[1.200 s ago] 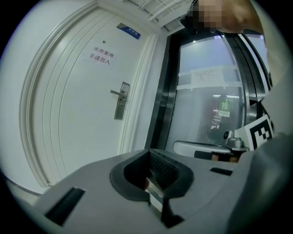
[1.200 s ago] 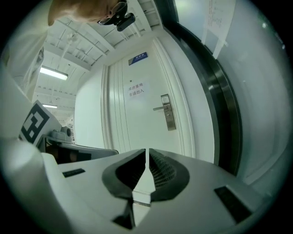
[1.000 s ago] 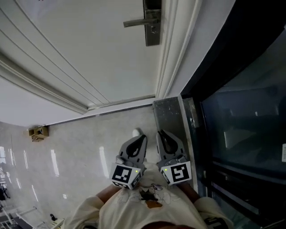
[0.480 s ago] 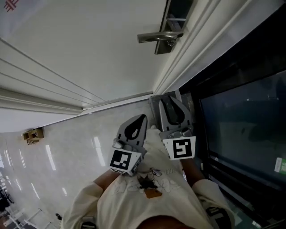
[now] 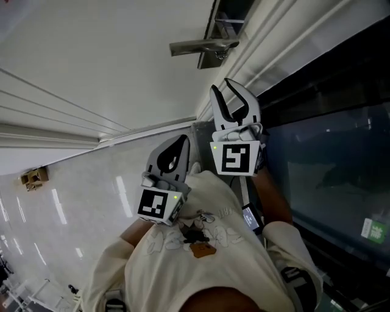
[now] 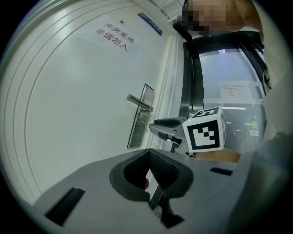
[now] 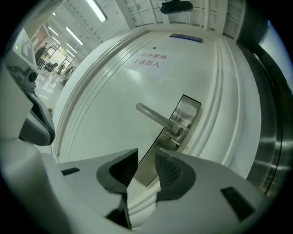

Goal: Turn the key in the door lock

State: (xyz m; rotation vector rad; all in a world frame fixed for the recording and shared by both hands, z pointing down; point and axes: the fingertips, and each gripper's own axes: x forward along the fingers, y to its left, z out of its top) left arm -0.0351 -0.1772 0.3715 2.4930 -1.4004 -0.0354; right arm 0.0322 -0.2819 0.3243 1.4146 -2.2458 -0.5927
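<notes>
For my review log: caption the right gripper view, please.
Right claw opening, empty, aimed at the lever handle and lock plate.

Bright even light from ceiling strips [image 7: 98, 10], glare streaks on floor [image 5: 58, 207], fisheye-curved dark edges in gripper views

Right tongs [image 5: 222, 86] opening, empty, near silver door handle [image 5: 200, 46], left tongs [image 5: 181, 142] lower, white door [image 5: 91, 55]

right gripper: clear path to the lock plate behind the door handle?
Likely yes. The right gripper faces the lock plate, its jaws opening with nothing between them and only open air ahead. The left gripper sits lower and to the side, out of its path.
</notes>
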